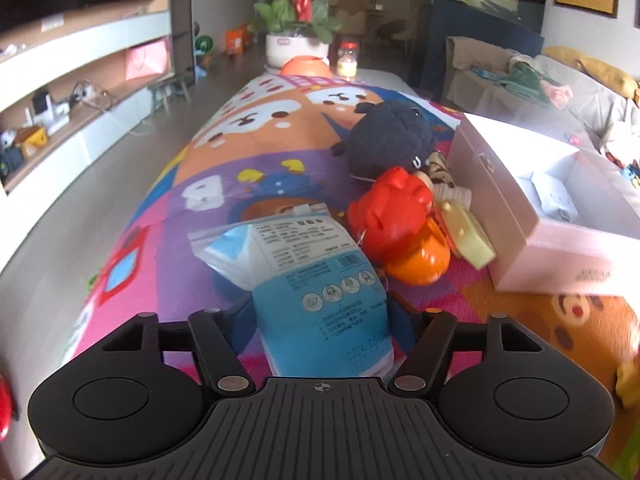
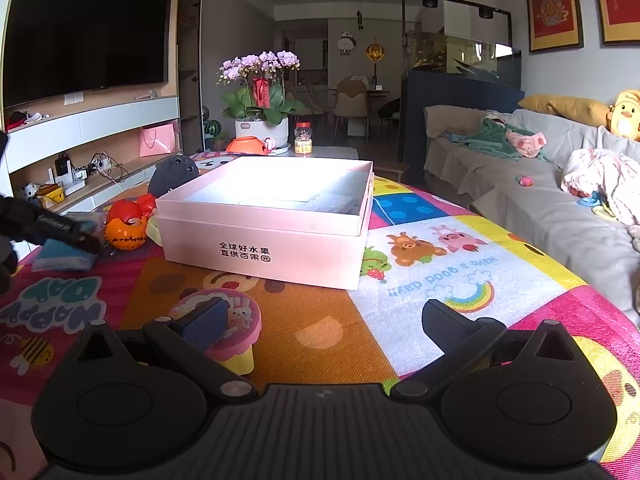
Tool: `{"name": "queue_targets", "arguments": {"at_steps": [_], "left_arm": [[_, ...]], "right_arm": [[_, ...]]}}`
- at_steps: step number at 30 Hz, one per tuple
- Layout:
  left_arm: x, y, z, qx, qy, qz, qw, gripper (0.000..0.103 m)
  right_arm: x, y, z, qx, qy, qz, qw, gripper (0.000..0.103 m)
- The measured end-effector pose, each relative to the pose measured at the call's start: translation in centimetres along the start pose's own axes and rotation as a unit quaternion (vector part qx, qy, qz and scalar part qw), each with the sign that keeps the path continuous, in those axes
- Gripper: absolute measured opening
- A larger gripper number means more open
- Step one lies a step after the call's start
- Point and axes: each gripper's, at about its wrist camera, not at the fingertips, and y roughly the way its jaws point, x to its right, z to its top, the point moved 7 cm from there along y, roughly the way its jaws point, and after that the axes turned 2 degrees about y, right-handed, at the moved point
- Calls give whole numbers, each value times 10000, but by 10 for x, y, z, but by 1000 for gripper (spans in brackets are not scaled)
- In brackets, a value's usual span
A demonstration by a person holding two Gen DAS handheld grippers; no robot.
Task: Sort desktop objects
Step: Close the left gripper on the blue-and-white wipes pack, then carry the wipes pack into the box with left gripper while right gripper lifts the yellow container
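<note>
The surface [image 2: 440, 264], under a bright cartoon mat, carries an open pink box [image 2: 264, 220] at its middle. Left of the box lie a dark plush toy [image 1: 390, 136], a red toy [image 1: 390, 210], an orange pumpkin toy [image 1: 418, 258] and a yellow piece [image 1: 470, 236], bunched together. The left claw [image 1: 322, 316] is closed on a blue and white packet [image 1: 316, 280], just beside the red toy. The right claw [image 2: 324, 320] stands wide open, holding nothing; a pink and yellow toy [image 2: 234, 332] sits at its left finger.
</note>
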Motion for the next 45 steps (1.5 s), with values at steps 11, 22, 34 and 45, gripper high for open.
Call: {"name": "queue_targets", "arguments": {"at_steps": [11, 22, 34, 45], "left_arm": [[85, -71, -58, -155, 1072, -2078, 9721, 68], [98, -67, -66, -26, 1539, -1676, 9738, 93], [95, -66, -58, 50, 1407, -1788, 9738, 96], [119, -74, -60, 61, 1862, -1732, 9671, 61]], "right_arm": [[-1, 0, 0, 17, -41, -35, 10000, 103], [-39, -6, -4, -418, -455, 685, 9957, 103], [-62, 20, -4, -1036, -937, 463, 9891, 55], [-37, -38, 9, -883, -990, 489, 9900, 55]]}}
